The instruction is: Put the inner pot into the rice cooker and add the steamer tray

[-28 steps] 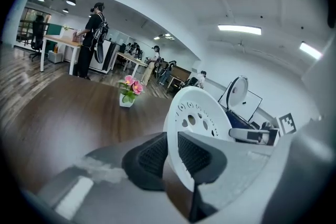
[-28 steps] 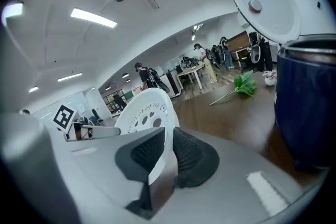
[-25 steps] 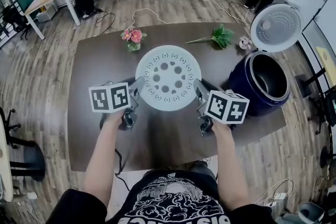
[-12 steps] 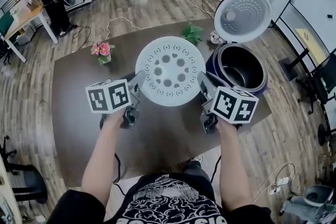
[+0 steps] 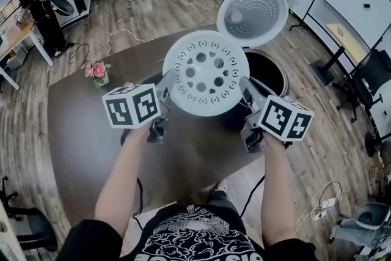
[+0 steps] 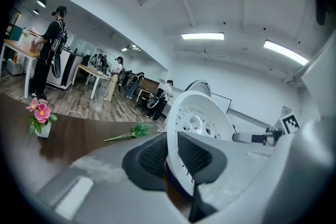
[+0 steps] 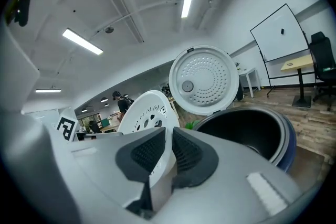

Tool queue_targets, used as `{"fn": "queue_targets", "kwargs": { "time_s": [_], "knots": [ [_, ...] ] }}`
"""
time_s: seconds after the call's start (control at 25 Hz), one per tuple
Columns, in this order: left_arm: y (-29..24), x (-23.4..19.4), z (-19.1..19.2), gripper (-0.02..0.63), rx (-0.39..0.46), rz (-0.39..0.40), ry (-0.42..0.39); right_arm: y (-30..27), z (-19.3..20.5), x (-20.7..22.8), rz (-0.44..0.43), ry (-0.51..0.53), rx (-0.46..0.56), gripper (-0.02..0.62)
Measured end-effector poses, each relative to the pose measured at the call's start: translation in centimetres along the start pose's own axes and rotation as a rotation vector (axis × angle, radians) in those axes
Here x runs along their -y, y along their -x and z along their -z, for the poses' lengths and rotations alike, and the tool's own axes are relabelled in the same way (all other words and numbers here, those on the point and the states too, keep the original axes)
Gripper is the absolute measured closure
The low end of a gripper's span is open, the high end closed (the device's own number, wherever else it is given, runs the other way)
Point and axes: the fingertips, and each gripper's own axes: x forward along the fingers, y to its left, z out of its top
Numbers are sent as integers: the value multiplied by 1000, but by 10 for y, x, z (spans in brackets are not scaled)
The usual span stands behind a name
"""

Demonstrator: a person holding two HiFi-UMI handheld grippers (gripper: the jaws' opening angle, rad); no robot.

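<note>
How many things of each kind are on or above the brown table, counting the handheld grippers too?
Grippers: 2, the left gripper and the right gripper, each clamped on the tray's rim
Steamer tray: 1
Rice cooker: 1
Pink flower vase: 1
Green sprig: 1
Total: 6

The white, round, perforated steamer tray point(image 5: 206, 73) is held in the air, roughly level, overlapping the dark blue rice cooker point(image 7: 287, 147). Its lid point(image 5: 252, 14) stands open, and the dark inner pot point(image 7: 247, 128) sits inside.
</note>
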Motion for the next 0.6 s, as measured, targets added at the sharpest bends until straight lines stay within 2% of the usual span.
{"fn": "queue_targets", "kwargs": {
  "time_s": [0.2,0.4,0.6],
  "knots": [
    [-43,49,-5,540,4,23,-21,22,-34,48,4,-17,26,555],
    [-72,73,-6,540,19,25,-24,30,-48,80,19,-25,52,555],
    [-80,76,-6,540,19,25,-30,28,-49,89,5,-54,59,557]
  ]
}}
